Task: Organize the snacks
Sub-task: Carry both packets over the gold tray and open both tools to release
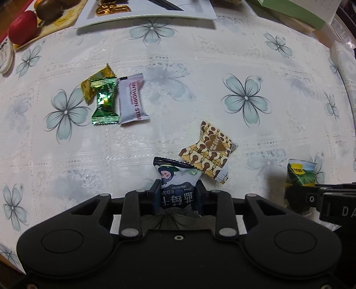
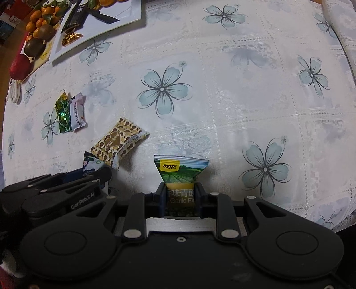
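My left gripper is shut on a blue-and-white dried blueberry packet, held just above the cloth. My right gripper is shut on a green garlic pea packet; that packet also shows at the right of the left wrist view. A brown-and-gold heart-print packet lies just beyond the blueberry packet, also seen in the right wrist view. Farther left lie a green foil candy, a gold candy and a white hawthorn strip packet, touching each other.
A white tray with a gold-wrapped sweet stands at the far edge. A fruit plate with an apple, kiwis and oranges is far left. A green box is far right. The flowered tablecloth covers the table.
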